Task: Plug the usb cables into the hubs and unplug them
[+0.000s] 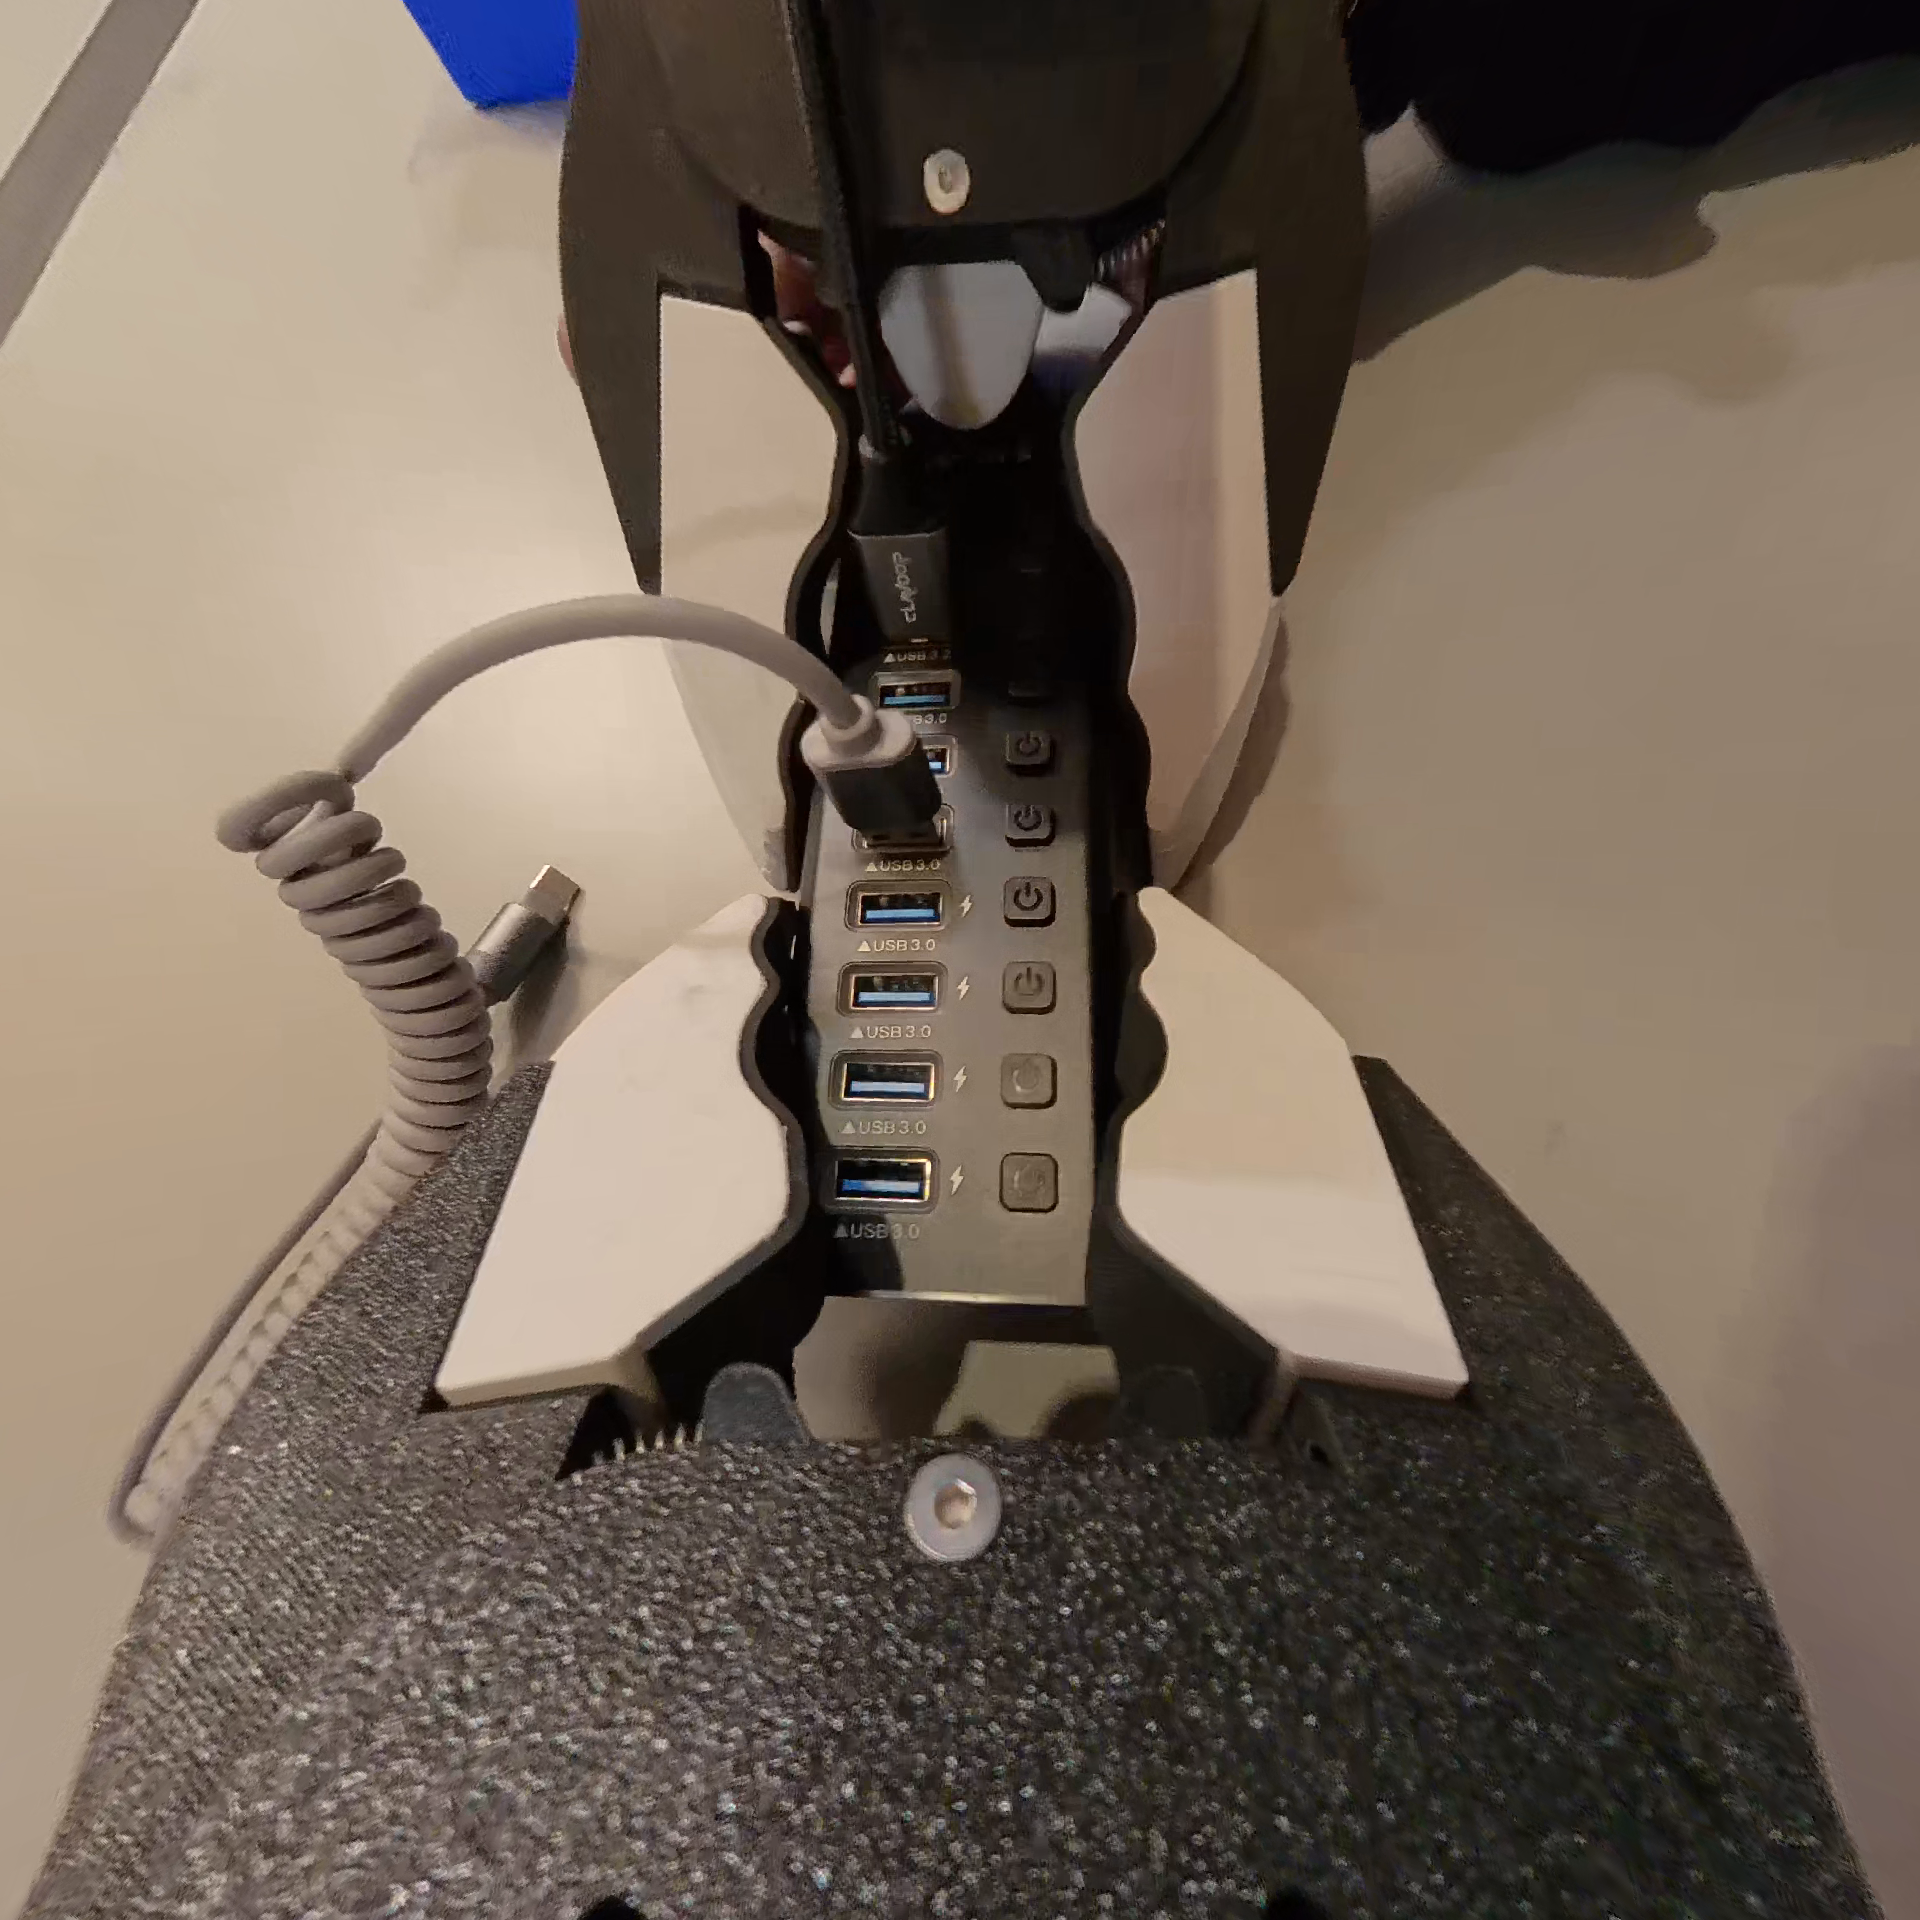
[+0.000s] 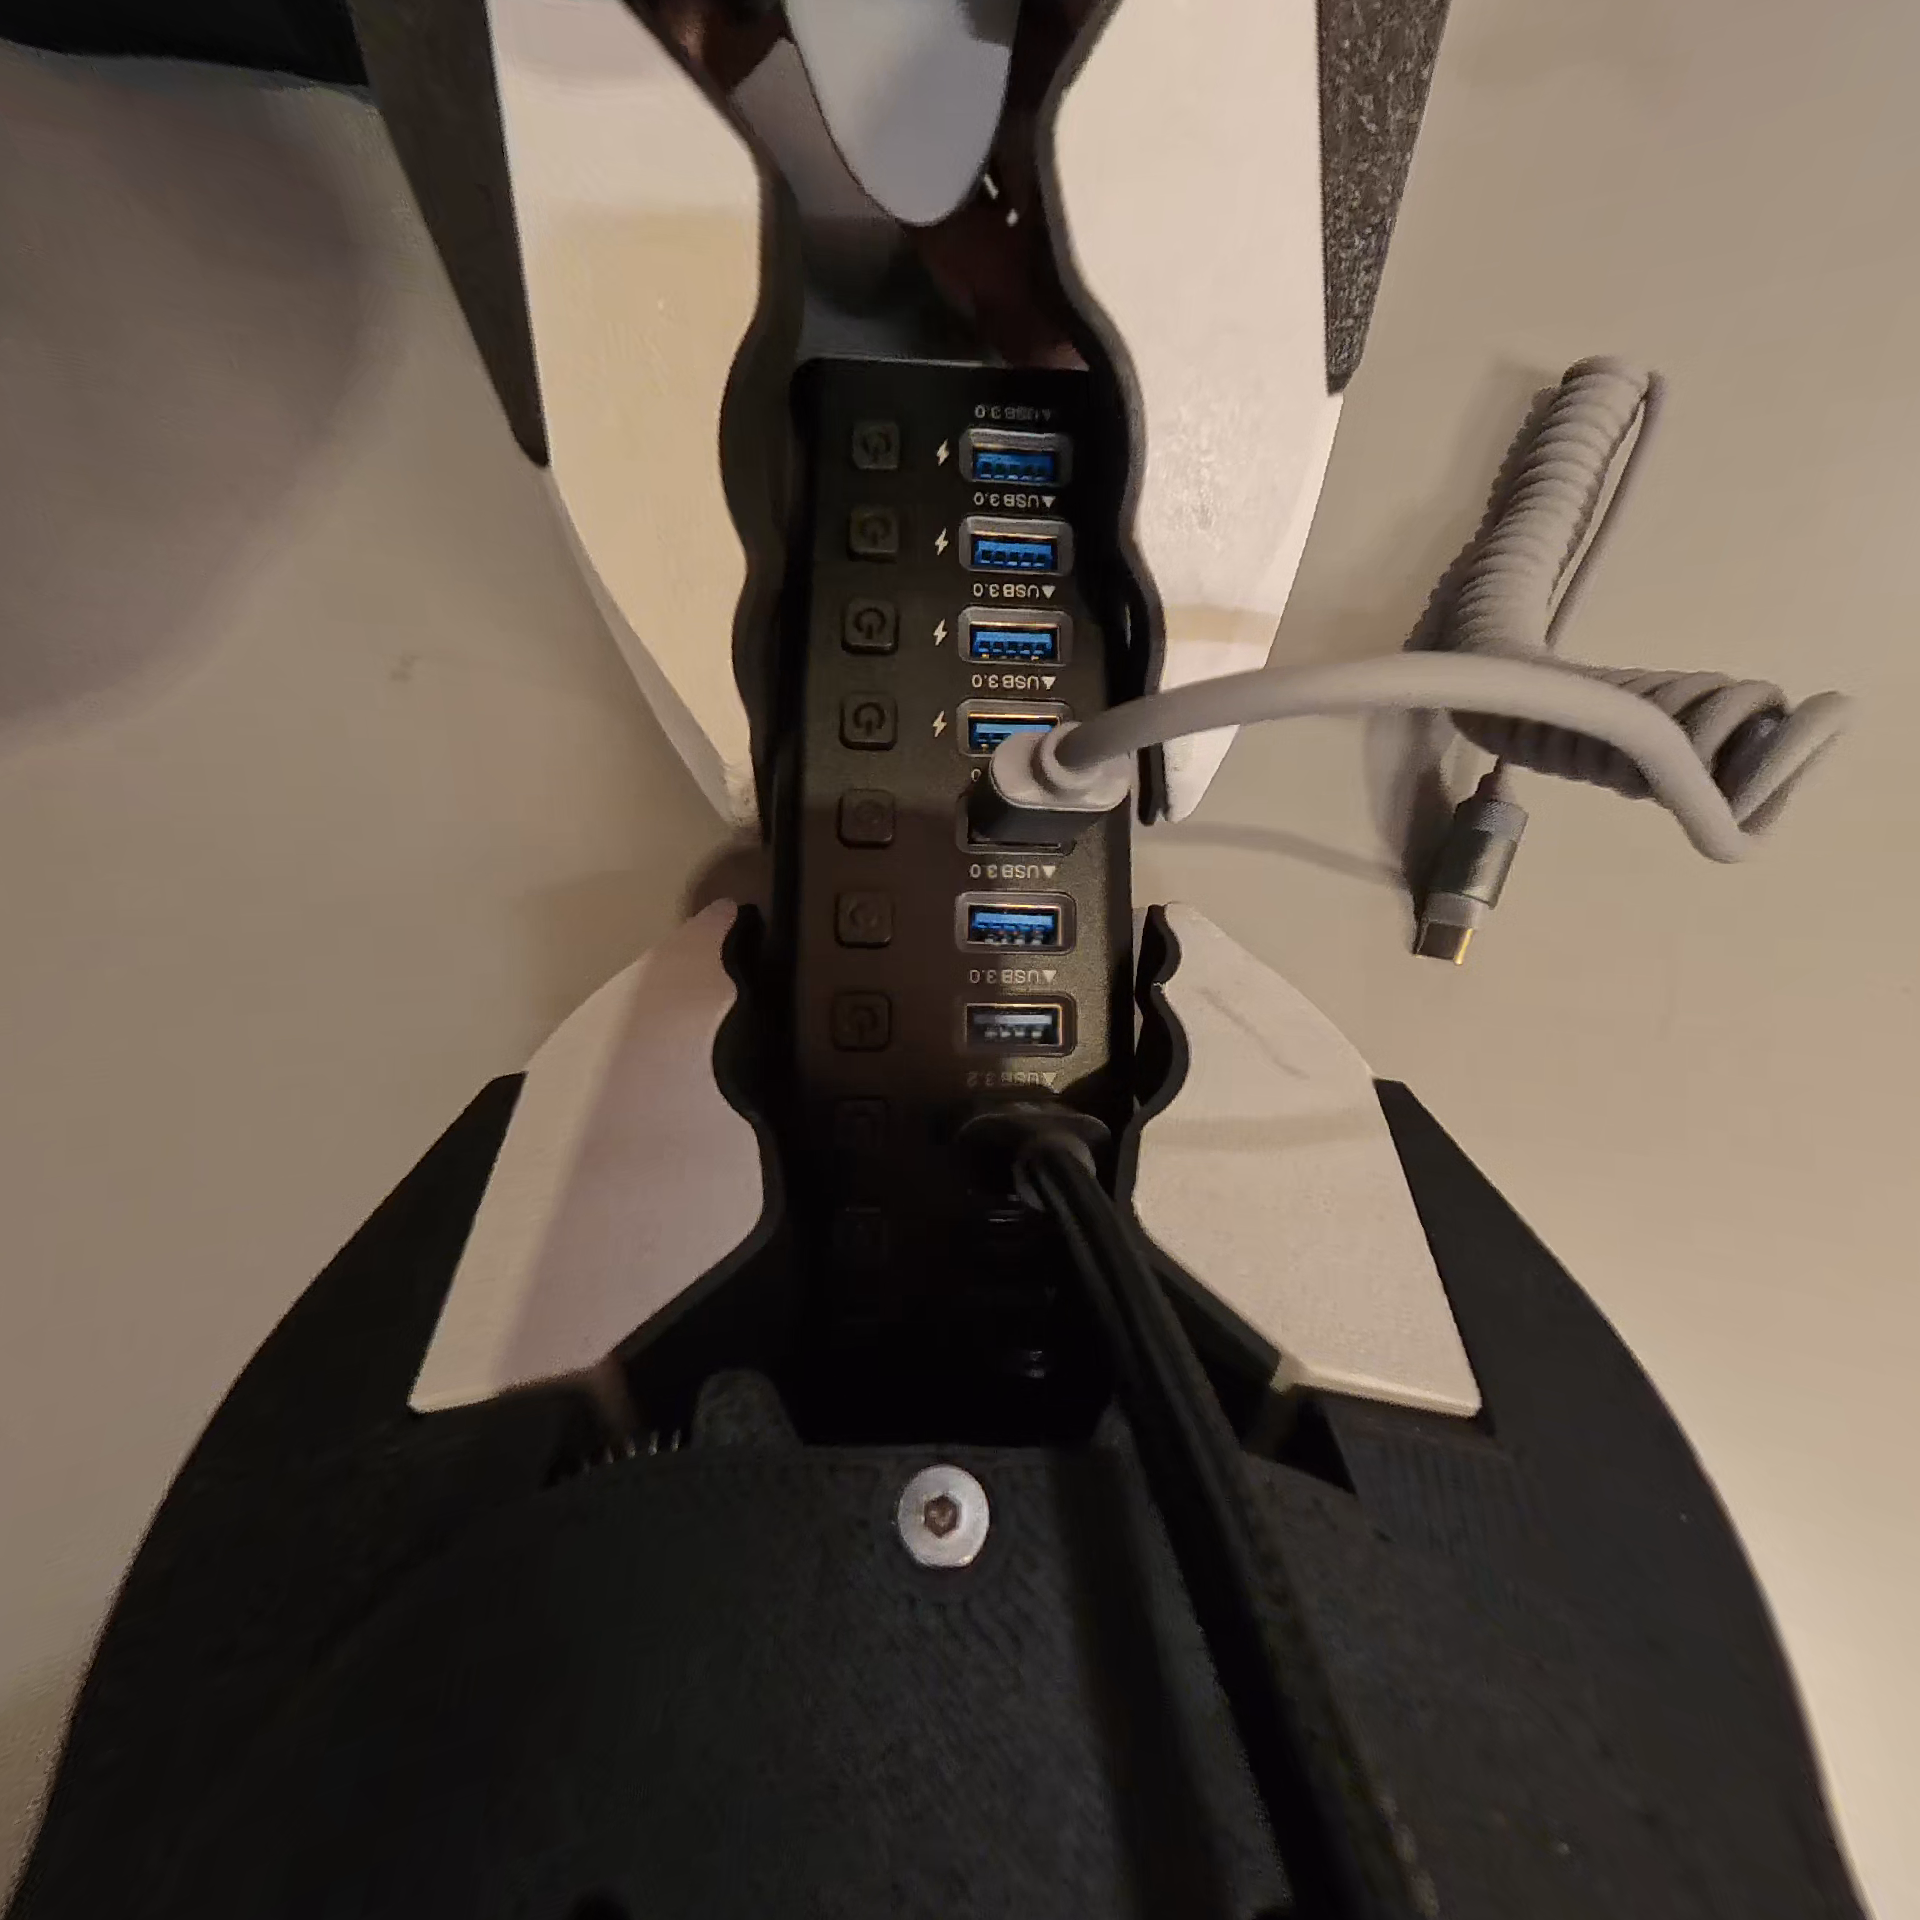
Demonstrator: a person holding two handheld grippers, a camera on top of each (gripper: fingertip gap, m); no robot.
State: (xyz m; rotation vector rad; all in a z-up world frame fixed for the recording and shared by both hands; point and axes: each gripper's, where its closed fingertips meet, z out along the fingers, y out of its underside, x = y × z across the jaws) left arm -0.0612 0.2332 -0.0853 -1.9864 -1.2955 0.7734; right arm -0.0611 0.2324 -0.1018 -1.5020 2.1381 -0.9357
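A black USB hub (image 1: 987,1039) with a row of blue ports and power buttons lies on the beige table; it also shows in the right wrist view (image 2: 914,675). My left gripper (image 1: 956,904) is shut on the hub's sides from one end. My right gripper (image 2: 951,914) is shut on its sides from the other end, and it shows at the top of the left wrist view (image 1: 977,831). A grey coiled cable's plug (image 1: 873,769) (image 2: 1049,779) sits in a middle port. Its free connector (image 1: 530,914) (image 2: 1455,883) lies on the table. A black cable's plug (image 1: 899,582) (image 2: 1029,1132) sits in a port near the right gripper's end.
The grey coil (image 1: 384,977) (image 2: 1538,520) lies on the table beside the hub. A blue object (image 1: 499,52) stands at the far left. A dark shape (image 1: 1662,83) lies at the far right. The table edge (image 1: 62,135) runs along the upper left. The tips of both grippers are at nearly the same place. Left tips and right tips are each some 30 cm from the blue object (image 1: 499,52).
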